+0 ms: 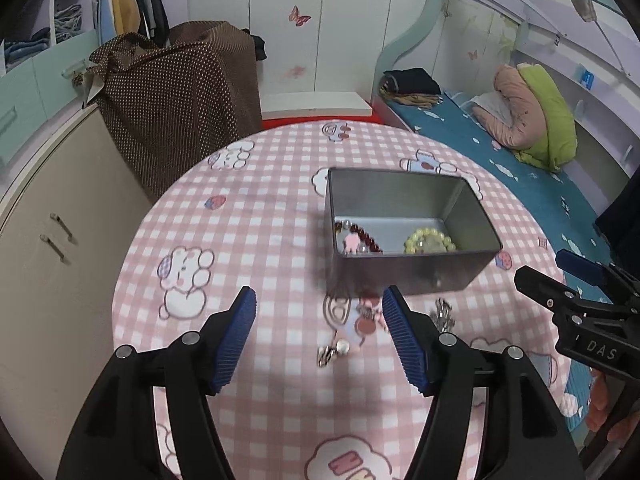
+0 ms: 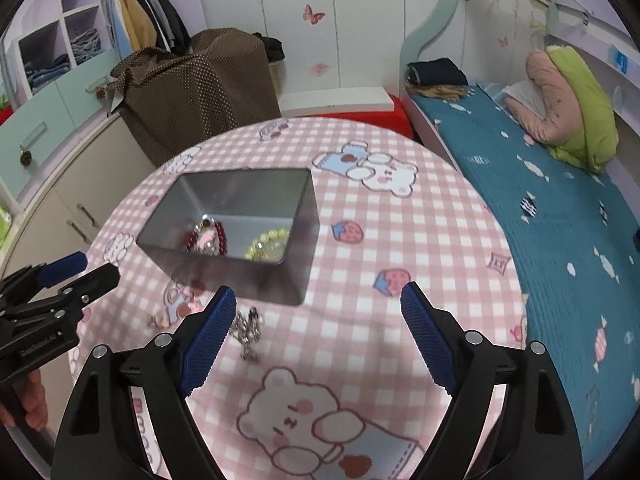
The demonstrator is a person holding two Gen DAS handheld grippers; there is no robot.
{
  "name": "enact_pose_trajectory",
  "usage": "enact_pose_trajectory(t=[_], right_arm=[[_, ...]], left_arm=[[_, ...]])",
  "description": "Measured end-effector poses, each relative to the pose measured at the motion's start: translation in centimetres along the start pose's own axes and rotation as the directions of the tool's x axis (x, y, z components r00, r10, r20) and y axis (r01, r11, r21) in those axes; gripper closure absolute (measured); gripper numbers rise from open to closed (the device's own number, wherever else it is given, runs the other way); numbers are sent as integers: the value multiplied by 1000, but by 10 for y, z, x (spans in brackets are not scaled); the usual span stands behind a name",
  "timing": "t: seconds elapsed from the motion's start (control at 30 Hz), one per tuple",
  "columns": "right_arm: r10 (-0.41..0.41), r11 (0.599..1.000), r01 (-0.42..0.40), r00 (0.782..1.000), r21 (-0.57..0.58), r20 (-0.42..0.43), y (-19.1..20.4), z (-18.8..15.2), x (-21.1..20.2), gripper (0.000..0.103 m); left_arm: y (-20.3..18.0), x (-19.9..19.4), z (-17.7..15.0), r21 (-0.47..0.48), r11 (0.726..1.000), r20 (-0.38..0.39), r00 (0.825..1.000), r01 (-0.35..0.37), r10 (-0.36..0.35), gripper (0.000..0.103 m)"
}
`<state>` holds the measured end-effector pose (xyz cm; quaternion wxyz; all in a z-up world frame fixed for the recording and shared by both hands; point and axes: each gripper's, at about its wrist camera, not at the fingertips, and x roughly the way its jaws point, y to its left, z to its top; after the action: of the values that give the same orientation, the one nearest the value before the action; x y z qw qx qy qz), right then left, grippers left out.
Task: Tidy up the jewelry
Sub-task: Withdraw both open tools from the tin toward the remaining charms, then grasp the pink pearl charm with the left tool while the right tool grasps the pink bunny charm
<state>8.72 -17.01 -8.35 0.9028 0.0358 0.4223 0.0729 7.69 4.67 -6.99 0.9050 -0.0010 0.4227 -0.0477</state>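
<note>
A grey metal tin [image 1: 404,276] stands open on the round pink checked table [image 1: 260,240]. Inside lie a dark red bead bracelet [image 1: 362,240] and a yellow-green bead bracelet [image 1: 430,240]. A small silver earring [image 1: 334,351] lies on the cloth in front of the tin, between my left gripper's [image 1: 318,334] open fingers. A silver chain piece [image 1: 442,314] lies just right of it. In the right wrist view the tin [image 2: 240,276], both bracelets [image 2: 208,238] [image 2: 270,245] and the chain [image 2: 248,330] show. My right gripper [image 2: 316,336] is open and empty, its left finger next to the chain.
A brown dotted bag [image 1: 180,92] stands behind the table on the left. A bed with a blue cover [image 1: 520,184] and folded quilts [image 1: 528,116] runs along the right. Cabinets [image 1: 52,216] line the left side.
</note>
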Motion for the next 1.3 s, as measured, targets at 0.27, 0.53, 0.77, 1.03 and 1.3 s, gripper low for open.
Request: enact_pose_trajectory(t=[0.27, 0.53, 0.77, 1.03, 1.3], right_arm=[[-10, 1000, 11, 1000, 21, -28, -5, -19, 7, 21], [11, 1000, -10, 998, 6, -58, 2, -33, 16, 21], [5, 1000, -5, 997, -8, -71, 11, -38, 23, 21], [13, 1000, -15, 996, -16, -86, 17, -35, 31, 21], [19, 999, -21, 995, -26, -101, 24, -33, 36, 21]], left_arm=[[6, 6, -24, -33, 999, -54, 999, -7, 5, 39], [11, 14, -38, -41, 999, -90, 996, -16, 12, 37], [10, 23, -43, -30, 1000, -103, 995, -10, 7, 34], [4, 36, -42, -17, 1000, -91, 996, -6, 5, 34], [-4, 52, -37, -5, 1000, -94, 995, -13, 12, 36]])
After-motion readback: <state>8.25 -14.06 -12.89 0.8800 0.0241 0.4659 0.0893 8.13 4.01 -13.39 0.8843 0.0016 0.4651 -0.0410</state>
